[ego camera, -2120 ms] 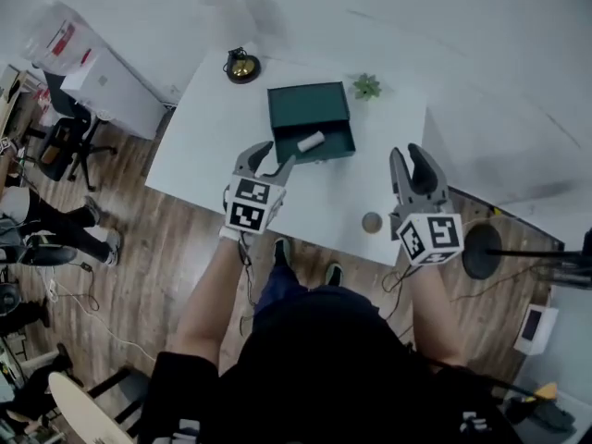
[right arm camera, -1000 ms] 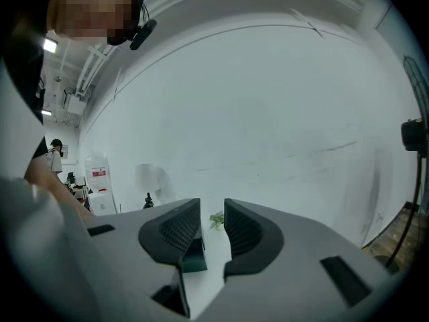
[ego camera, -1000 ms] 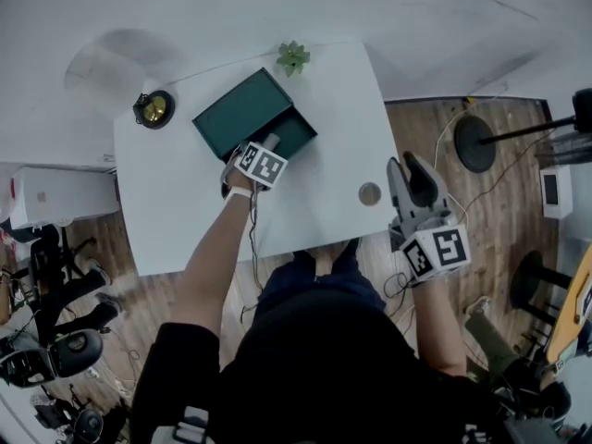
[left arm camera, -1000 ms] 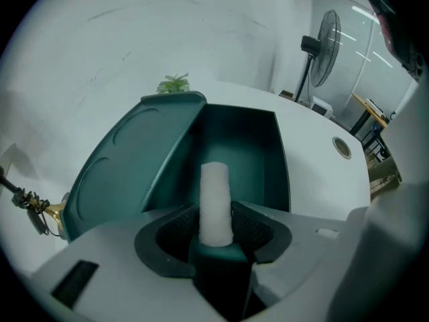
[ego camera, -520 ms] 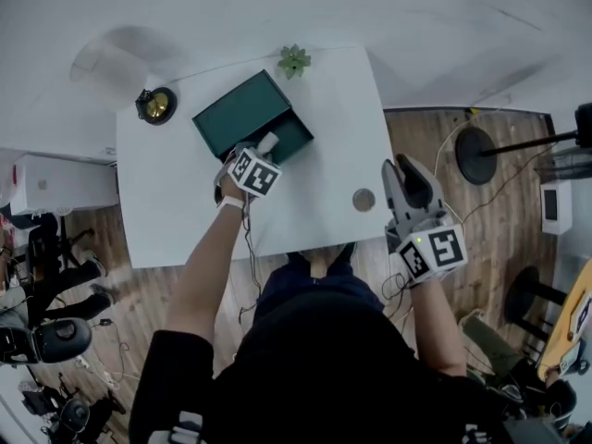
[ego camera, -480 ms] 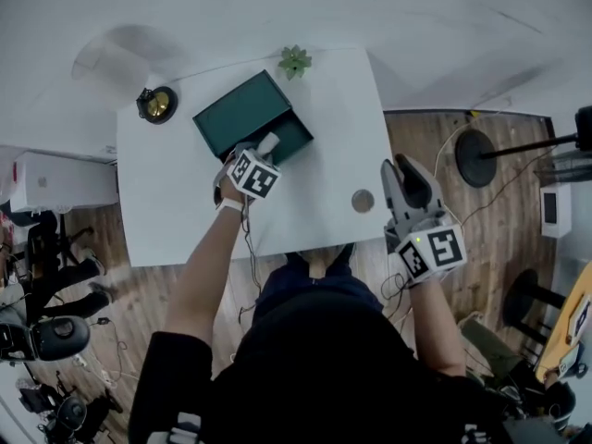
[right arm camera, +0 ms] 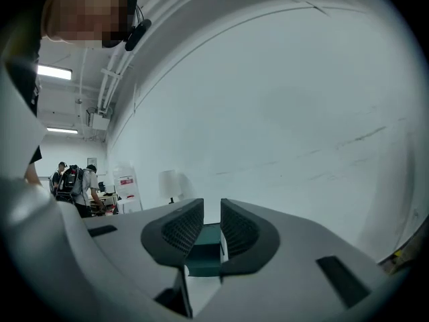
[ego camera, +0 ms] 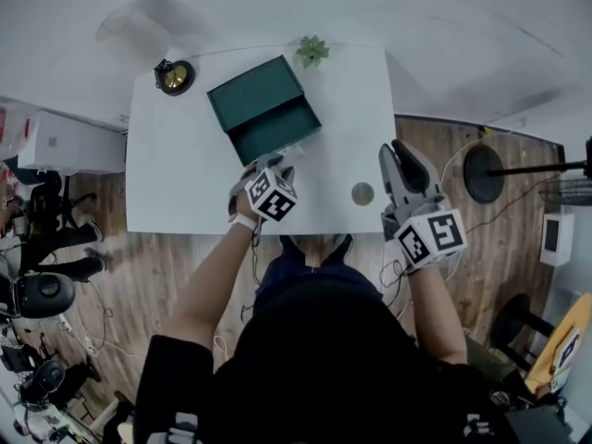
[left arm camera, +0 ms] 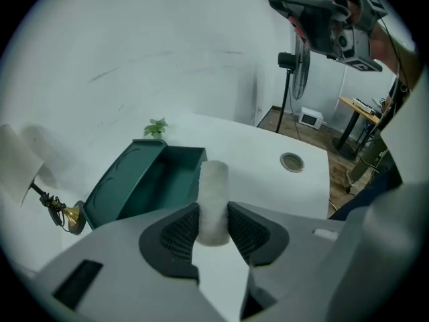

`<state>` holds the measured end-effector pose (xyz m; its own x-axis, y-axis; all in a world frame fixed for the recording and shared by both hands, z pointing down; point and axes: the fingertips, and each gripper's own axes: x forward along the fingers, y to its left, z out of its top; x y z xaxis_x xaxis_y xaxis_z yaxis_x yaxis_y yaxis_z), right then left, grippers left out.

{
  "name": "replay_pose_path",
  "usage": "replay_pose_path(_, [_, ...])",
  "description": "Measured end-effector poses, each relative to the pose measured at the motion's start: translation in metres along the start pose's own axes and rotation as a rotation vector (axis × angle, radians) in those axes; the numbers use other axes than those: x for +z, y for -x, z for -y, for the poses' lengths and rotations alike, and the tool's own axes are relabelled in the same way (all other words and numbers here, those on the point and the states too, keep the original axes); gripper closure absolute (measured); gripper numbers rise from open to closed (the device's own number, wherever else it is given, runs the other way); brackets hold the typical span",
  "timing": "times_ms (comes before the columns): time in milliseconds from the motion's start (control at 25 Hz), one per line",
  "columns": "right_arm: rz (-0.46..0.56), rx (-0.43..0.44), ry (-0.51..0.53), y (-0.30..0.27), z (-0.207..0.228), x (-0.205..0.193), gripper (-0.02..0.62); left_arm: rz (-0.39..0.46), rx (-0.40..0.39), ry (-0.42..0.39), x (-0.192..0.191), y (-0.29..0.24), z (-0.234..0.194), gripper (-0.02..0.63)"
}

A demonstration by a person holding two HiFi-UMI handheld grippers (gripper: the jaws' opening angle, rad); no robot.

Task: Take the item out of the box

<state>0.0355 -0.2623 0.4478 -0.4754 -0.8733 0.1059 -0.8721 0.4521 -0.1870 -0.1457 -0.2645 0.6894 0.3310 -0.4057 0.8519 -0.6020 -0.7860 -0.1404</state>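
Observation:
The dark green box (ego camera: 264, 109) lies open on the white table (ego camera: 176, 174), lid folded back, tray empty. My left gripper (ego camera: 270, 162) hovers just in front of the box, nearer the table's front edge. In the left gripper view it (left arm camera: 214, 213) is shut on a white fuzzy roll (left arm camera: 214, 196), which stands upright with both pads pressing its lower half, in front of the box (left arm camera: 151, 183). My right gripper (ego camera: 400, 148) hangs over the table's right front corner. Its jaws (right arm camera: 212, 223) are closing, a narrow gap is left, and nothing is between them.
A brass bell (ego camera: 174, 75) sits at the table's far left corner and a small green plant (ego camera: 313, 50) behind the box. A round cable grommet (ego camera: 363, 193) is set in the table near my right gripper. A fan's round base (ego camera: 481, 172) stands on the floor at right.
My left gripper has drawn back out of the box toward the table's front edge with the white roll in it. The right gripper's jaws have narrowed.

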Motion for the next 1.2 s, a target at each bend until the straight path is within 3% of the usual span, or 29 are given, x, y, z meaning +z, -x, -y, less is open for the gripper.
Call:
replay_pose_path(360, [-0.014,0.056,0.015,0.015,-0.007,0.0,0.514,-0.077,-0.021,-0.034,-0.034,-0.016,0.062,0.477])
replay_pose_path(760, [-0.009,0.071,0.019,0.032,-0.004,0.003,0.515,-0.108,-0.084,0.112,-0.056,-0.024,0.082,0.443])
replay_pose_path(1000, [-0.003,0.06,0.013,0.03,-0.008,0.006,0.535,0.027,-0.025,0.209,-0.027,0.023,0.062,0.44])
replay_pose_path(1200, [0.024,0.017,0.055,0.027,-0.01,0.019,0.589,0.284,0.018,0.359,0.035,0.087,0.023,0.44])
